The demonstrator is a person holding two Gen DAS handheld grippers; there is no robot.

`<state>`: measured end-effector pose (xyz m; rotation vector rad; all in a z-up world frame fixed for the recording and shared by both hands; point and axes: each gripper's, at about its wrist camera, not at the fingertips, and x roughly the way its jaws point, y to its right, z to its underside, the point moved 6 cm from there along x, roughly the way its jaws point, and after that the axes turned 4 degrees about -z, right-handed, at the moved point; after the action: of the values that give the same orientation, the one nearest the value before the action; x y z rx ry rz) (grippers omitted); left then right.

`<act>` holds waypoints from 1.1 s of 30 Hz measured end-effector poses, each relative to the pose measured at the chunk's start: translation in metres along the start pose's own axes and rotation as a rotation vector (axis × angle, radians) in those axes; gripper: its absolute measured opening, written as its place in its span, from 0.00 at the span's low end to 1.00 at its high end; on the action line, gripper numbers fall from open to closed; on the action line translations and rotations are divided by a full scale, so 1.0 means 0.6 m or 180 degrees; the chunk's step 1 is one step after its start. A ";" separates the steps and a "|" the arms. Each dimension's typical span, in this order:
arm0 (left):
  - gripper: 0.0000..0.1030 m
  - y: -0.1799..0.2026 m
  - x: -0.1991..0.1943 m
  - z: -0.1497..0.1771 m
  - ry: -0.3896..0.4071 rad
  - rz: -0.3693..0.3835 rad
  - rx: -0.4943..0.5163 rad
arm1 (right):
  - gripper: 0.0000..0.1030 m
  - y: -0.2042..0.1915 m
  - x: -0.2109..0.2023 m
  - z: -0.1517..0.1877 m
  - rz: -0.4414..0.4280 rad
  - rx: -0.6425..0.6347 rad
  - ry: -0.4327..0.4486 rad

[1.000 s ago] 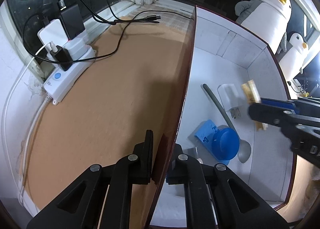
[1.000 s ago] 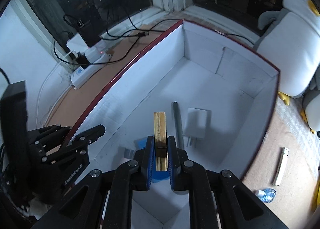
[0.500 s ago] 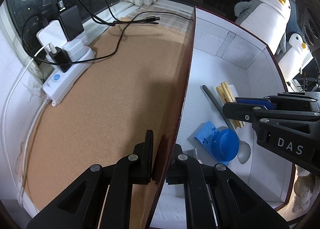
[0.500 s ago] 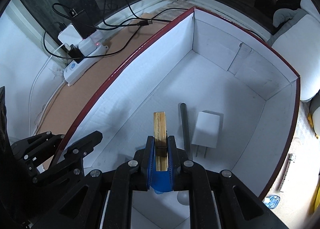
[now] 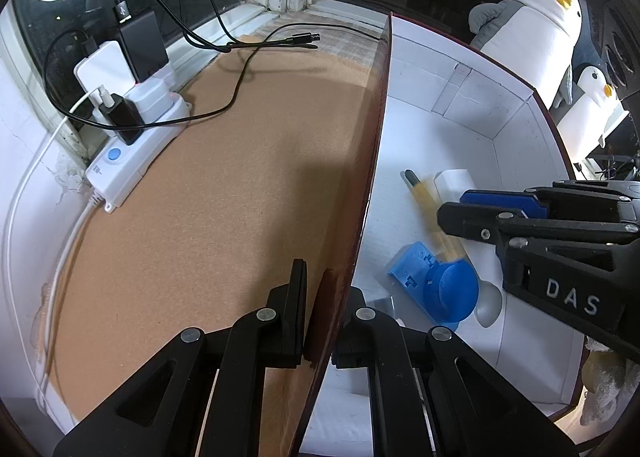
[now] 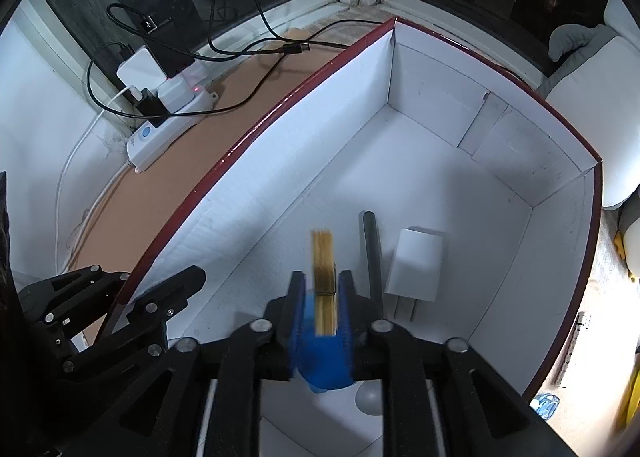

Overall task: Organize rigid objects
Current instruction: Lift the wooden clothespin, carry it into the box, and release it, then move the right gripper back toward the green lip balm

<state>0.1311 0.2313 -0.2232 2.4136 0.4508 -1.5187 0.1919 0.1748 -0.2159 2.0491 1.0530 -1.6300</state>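
Box [image 5: 460, 105], white inside, fills the right of the left wrist view. The left gripper [image 5: 326, 317] straddles its near wall, one finger outside and one inside, clamped on it. Inside the box, the right gripper [image 5: 452, 207] hangs over a blurred wooden stick bundle [image 5: 430, 209], beside a white charger [image 5: 454, 179] and a blue plastic part [image 5: 440, 285].

In the right wrist view, the right gripper [image 6: 322, 297] is released: the bundle [image 6: 323, 257] sits between its fingers with a gap on each side, within the box [image 6: 440, 89].
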 end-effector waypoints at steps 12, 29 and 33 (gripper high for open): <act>0.07 -0.003 -0.011 0.003 0.0010 -0.0050 0.0032 | 0.38 0.006 -0.040 0.010 -0.0057 0.0062 0.0192; 0.07 -0.009 -0.041 0.031 -0.0018 -0.0107 0.0004 | 0.38 0.125 -0.183 0.113 -0.0062 0.0565 0.0665; 0.07 -0.010 -0.047 0.037 -0.0026 -0.0119 0.0004 | 0.38 0.178 -0.204 0.157 0.0020 0.0730 0.0683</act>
<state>0.0989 0.2248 -0.2074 2.4119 0.4961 -1.5438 0.1921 -0.0013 -0.1499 2.4188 0.9620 -1.6205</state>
